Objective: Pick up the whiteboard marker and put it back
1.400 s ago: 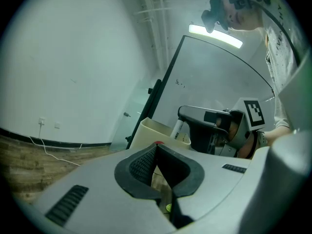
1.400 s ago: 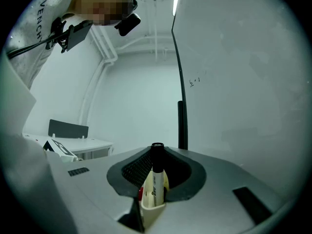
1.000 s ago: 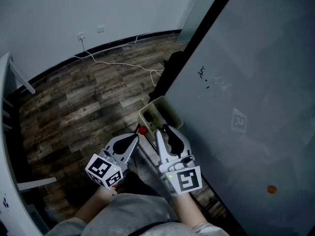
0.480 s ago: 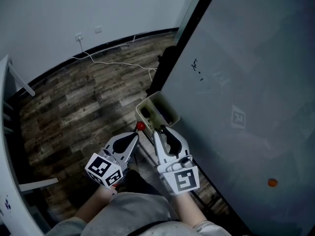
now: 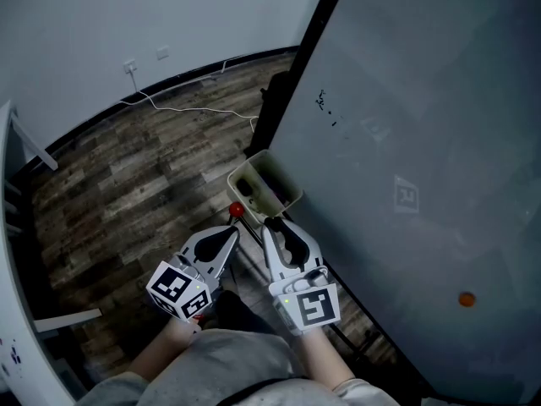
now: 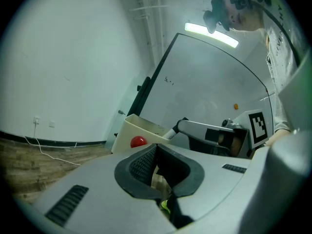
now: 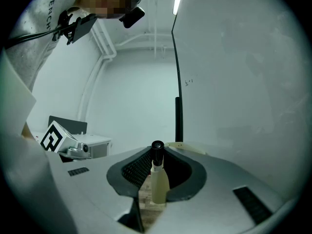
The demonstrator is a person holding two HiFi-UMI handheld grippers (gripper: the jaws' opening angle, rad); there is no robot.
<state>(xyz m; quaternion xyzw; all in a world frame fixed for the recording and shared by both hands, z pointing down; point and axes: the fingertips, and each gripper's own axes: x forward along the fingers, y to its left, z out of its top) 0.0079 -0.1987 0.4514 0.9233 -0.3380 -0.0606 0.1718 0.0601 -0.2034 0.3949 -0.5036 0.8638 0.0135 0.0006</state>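
Observation:
A whiteboard marker, white-bodied with a black cap, stands upright between the jaws of my right gripper, which is shut on it. In the head view the right gripper points at a cream tray fixed at the lower edge of the grey whiteboard. The left gripper sits just left of it, jaws together and holding nothing. From the left gripper view the marker pokes out of the right gripper toward the tray, beside a red ball.
The whiteboard leans on a black stand over a wood floor. A white cable runs from a wall socket. An orange magnet sticks to the board. White furniture lines the left edge.
The view has drifted, so the tray and board sit further left and up. Both grippers keep their grip and have edged slightly closer to the tray.

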